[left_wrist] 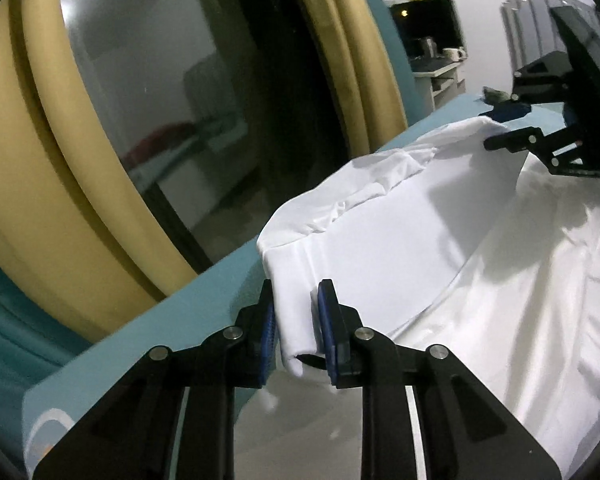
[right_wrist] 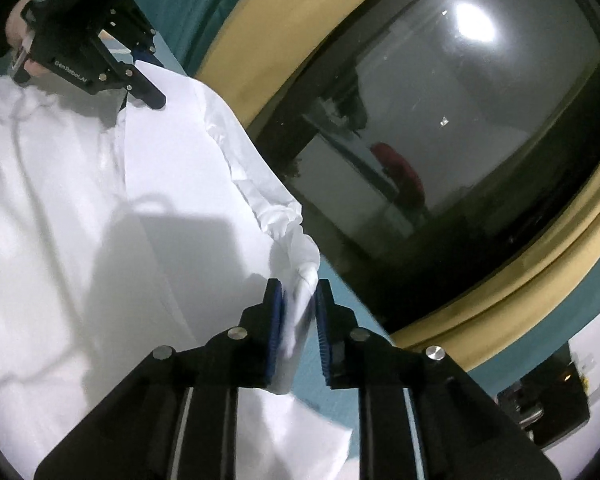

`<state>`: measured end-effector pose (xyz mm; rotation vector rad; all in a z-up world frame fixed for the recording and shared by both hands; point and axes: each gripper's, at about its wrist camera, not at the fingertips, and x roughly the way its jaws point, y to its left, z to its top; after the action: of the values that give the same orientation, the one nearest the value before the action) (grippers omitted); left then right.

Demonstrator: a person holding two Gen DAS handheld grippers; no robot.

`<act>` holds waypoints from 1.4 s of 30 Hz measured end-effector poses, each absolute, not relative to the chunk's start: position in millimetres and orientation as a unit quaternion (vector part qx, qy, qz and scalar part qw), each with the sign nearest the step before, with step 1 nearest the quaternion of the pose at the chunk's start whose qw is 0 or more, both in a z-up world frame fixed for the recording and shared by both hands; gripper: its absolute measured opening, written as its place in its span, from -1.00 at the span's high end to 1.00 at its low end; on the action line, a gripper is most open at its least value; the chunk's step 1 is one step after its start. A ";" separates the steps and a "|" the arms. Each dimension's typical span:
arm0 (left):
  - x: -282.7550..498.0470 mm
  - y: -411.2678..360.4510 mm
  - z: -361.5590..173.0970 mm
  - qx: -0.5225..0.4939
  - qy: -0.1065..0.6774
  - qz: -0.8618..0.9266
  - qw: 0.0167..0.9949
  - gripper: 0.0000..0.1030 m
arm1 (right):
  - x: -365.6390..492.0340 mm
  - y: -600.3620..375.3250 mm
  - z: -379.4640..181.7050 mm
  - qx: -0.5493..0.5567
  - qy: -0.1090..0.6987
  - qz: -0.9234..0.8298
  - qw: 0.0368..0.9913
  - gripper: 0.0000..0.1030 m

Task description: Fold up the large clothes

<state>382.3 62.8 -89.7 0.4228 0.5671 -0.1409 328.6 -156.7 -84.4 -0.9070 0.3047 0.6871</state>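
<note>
One large white garment (left_wrist: 440,240) lies spread over the teal surface (left_wrist: 220,280), its far edge lifted along one dark window (left_wrist: 160,120) framed in tan. Two hand-held grippers hold that edge: the left hand-held gripper (left_wrist: 298,320) is nearly closed on a folded corner, and the right hand-held gripper (right_wrist: 298,320), equally narrow, pinches the other corner.

— Where's it tight?
— The dark window (left_wrist: 172,128) with its tan frame (right_wrist: 532,292) runs close along the teal desk (left_wrist: 204,304) edge.
— And open?
— Over the white garment (left_wrist: 500,280), between both grippers.
</note>
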 end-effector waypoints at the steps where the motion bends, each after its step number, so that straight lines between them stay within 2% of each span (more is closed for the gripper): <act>1: 372.8 61.1 -86.3 0.211 0.265 -0.068 0.938 0.57 | 327.0 -159.8 -84.0 -0.427 0.146 0.324 0.831 0.66; 10: 322.8 40.5 -78.7 0.238 0.231 -0.064 0.941 0.57 | 310.5 -177.3 -73.7 -0.403 0.160 0.328 0.839 0.66; 14: 327.3 42.1 -79.1 0.225 0.249 -0.074 0.939 0.57 | 349.0 -175.8 -73.1 -0.331 0.255 0.372 0.829 0.65; 16: 332.0 48.5 -80.8 0.205 0.268 -0.087 0.937 0.57 | 376.4 -178.9 -72.6 -0.288 0.311 0.387 0.819 0.43; 17: 336.9 53.6 -81.5 0.192 0.283 -0.098 0.935 0.57 | 391.5 -182.2 -74.8 -0.259 0.349 0.404 0.805 -0.08; 18: 343.1 58.8 -82.7 0.184 0.296 -0.109 0.931 0.57 | 408.4 -183.8 -80.6 -0.231 0.396 0.427 0.779 -0.46; 19: 348.4 62.8 -83.6 0.176 0.308 -0.117 0.927 0.57 | 425.0 -184.5 -87.6 -0.208 0.436 0.443 0.755 -0.47; 20: 352.0 65.2 -84.6 0.173 0.314 -0.122 0.925 0.57 | 435.2 -185.5 -91.0 -0.198 0.444 0.444 0.753 -0.47; 21: 355.7 67.5 -84.5 0.172 0.318 -0.125 0.924 0.57 | 441.0 -184.8 -91.9 -0.196 0.438 0.449 0.753 -0.17; 22: 357.7 68.2 -83.9 0.171 0.317 -0.127 0.924 0.59 | 445.7 -181.8 -91.0 -0.203 0.423 0.452 0.758 0.52; 27: 370.7 69.6 -74.2 0.188 0.274 -0.093 0.939 0.67 | 466.9 -162.4 -69.9 -0.230 0.368 0.435 0.789 0.55; 31: 386.0 61.4 -67.4 0.223 0.228 -0.054 0.946 0.67 | 479.4 -137.0 -53.2 -0.321 0.246 0.359 0.841 0.70; 34: 397.2 54.2 -77.3 0.249 0.232 -0.037 0.939 0.67 | 466.5 -110.3 -75.5 -0.433 0.154 0.305 0.834 0.73; 38: 386.8 48.7 -99.5 0.271 0.255 -0.057 0.926 0.67 | 456.4 -98.3 -106.4 -0.505 0.097 0.284 0.809 0.74; 42: 363.4 49.6 -101.4 0.270 0.263 -0.073 0.923 0.67 | 459.4 -113.3 -103.3 -0.482 0.120 0.302 0.814 0.68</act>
<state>363.4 49.6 -101.4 0.5534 0.5398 -0.1507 459.4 -113.3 -103.3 -1.0287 0.2561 0.6452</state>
